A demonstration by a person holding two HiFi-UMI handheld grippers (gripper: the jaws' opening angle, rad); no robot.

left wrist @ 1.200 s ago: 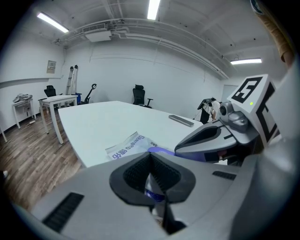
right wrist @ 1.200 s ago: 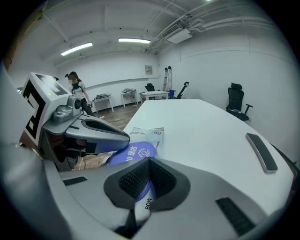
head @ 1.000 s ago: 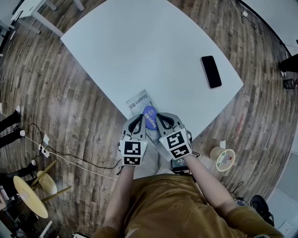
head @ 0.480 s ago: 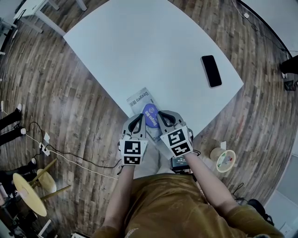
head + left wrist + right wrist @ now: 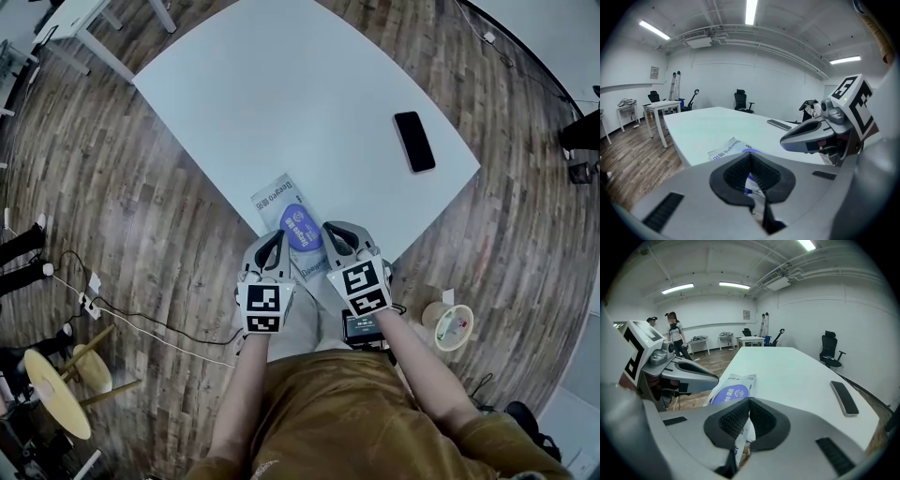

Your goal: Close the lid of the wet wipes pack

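Observation:
The wet wipes pack [image 5: 286,214] lies at the near edge of the white table [image 5: 281,94], its blue oval lid [image 5: 302,228] lying flat on top. My left gripper [image 5: 269,247] sits just left of the pack's near end and my right gripper [image 5: 340,236] just right of it, both shut with nothing between the jaws. In the left gripper view the jaw tips of the left gripper [image 5: 750,157] meet, with the pack [image 5: 725,147] beyond. In the right gripper view the right gripper [image 5: 749,401] is shut behind the blue lid [image 5: 730,393].
A black phone [image 5: 413,142] lies at the table's right side. On the wooden floor are a tape roll [image 5: 450,322] to the right, a yellow stool [image 5: 56,389] and cables to the left. A person [image 5: 675,341] stands far off in the room.
Both grippers have drawn back toward me from either side of the blue lid, so more of the lid and pack shows beyond them.

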